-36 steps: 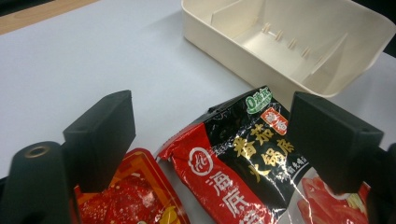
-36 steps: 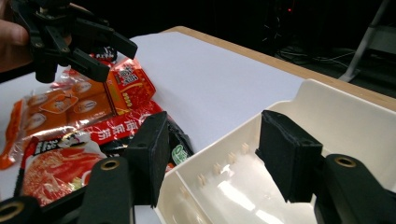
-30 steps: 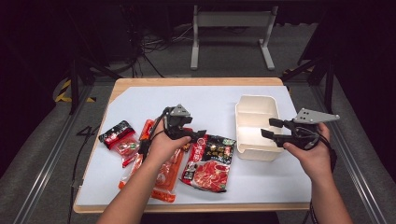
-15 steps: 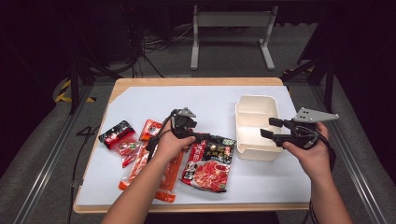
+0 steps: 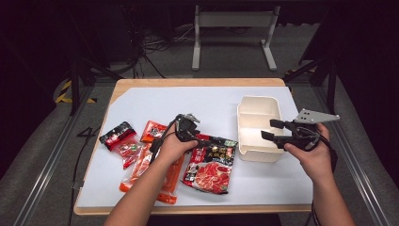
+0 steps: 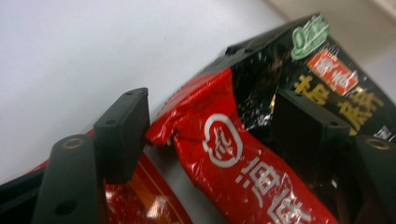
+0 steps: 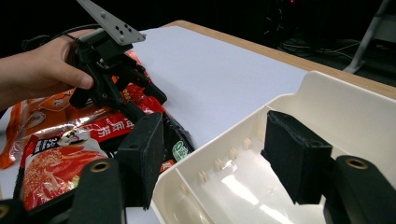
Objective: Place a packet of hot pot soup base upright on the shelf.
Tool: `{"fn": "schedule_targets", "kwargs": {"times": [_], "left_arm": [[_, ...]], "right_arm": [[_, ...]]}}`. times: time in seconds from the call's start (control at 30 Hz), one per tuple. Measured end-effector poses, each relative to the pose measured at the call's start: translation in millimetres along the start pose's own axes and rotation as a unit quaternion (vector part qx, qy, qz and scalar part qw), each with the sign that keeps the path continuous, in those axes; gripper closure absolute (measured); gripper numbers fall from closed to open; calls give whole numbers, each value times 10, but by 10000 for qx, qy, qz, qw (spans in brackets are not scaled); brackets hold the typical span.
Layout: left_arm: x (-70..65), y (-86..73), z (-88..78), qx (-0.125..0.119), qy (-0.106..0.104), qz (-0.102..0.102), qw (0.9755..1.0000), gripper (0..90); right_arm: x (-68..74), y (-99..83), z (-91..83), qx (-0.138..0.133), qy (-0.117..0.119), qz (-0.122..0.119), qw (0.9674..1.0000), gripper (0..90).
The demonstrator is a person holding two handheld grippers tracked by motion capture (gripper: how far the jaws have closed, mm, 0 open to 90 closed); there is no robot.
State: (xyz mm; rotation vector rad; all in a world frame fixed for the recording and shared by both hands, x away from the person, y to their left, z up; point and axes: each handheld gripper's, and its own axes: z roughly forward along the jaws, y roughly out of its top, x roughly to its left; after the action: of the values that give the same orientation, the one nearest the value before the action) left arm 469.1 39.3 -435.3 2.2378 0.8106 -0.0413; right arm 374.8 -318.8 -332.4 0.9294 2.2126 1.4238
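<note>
My left gripper points down at a red packet that lies partly on a large black-and-red packet. Its jaws have just been closing and stand on either side of the red packet's crumpled end. The left pad is at the packet's corner, but I see no firm squeeze. My right gripper is at the right side of a cream two-compartment tray. Its jaws have just been opening and straddle the tray's wall, one pad outside and one inside, both clear of it.
Left of the hand lie a small black-and-red packet, an orange packet and long orange packets. All rest on a white sheet over a wooden table. Metal rails run along both table sides.
My left hand has come down and a little to the right onto the packets. The right hand has stayed at the tray.
</note>
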Motion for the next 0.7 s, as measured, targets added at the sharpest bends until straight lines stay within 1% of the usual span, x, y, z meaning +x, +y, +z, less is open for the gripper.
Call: {"fn": "schedule_targets", "kwargs": {"times": [0.03, 0.1, 0.17, 0.2, 0.27, 0.3, 0.33, 0.37, 0.4, 0.43, 0.5, 0.57, 0.6, 0.63, 0.67, 0.7], "left_arm": [[7, -4, 4, 38, -8, 26, 10000, 333], [3, -13, 19, 150, -12, -6, 9999, 347], [-23, -13, 26, 174, 69, 73, 9998, 341], [-37, -13, 29, 189, 115, 79, 9997, 342], [-42, -15, 29, 185, 131, 57, 9997, 346], [-36, -19, 24, 169, 157, 55, 9997, 368], [-24, -23, 20, 148, 169, 58, 9997, 407], [-18, -26, 18, 145, 155, 39, 9998, 428], [-12, -25, 14, 161, 174, 85, 9997, 445], [-8, -27, 11, 166, 171, 55, 9997, 469], [-24, -21, 12, 190, 224, 43, 9996, 512], [-48, -20, 4, 256, 270, 6, 9993, 599], [-48, -23, -2, 268, 226, -35, 9994, 659], [-40, -39, -12, 192, 169, -140, 9996, 718], [-27, -48, -19, 131, 134, -214, 9996, 759], [-9, -60, -34, 75, 59, -349, 9993, 785]], "right_arm": [[0, 0, 0, -7, 7, 9, 10000, 385], [-1, 0, 0, -6, 12, 15, 10000, 385], [-1, -1, 2, 7, 10, 26, 10000, 388], [-1, -3, 3, 3, 15, 43, 10000, 397], [-2, -6, 6, -1, 62, 46, 10000, 428], [1, -6, 7, 14, 91, 41, 9999, 446], [4, -6, 8, 36, 116, 45, 9999, 470], [10, -7, 9, 60, 145, 80, 9998, 494], [17, -7, 9, 81, 167, 95, 9998, 513], [22, -6, 10, 107, 161, 87, 9998, 533], [27, -2, 13, 147, 147, 72, 9998, 553], [32, 3, 18, 147, 161, 65, 9997, 561], [35, 6, 18, 151, 150, 46, 9998, 563], [39, 9, 17, 142, 151, 42, 9998, 566], [43, 11, 16, 118, 154, 33, 9998, 568], [46, 14, 13, 110, 150, 27, 9998, 568]]}}
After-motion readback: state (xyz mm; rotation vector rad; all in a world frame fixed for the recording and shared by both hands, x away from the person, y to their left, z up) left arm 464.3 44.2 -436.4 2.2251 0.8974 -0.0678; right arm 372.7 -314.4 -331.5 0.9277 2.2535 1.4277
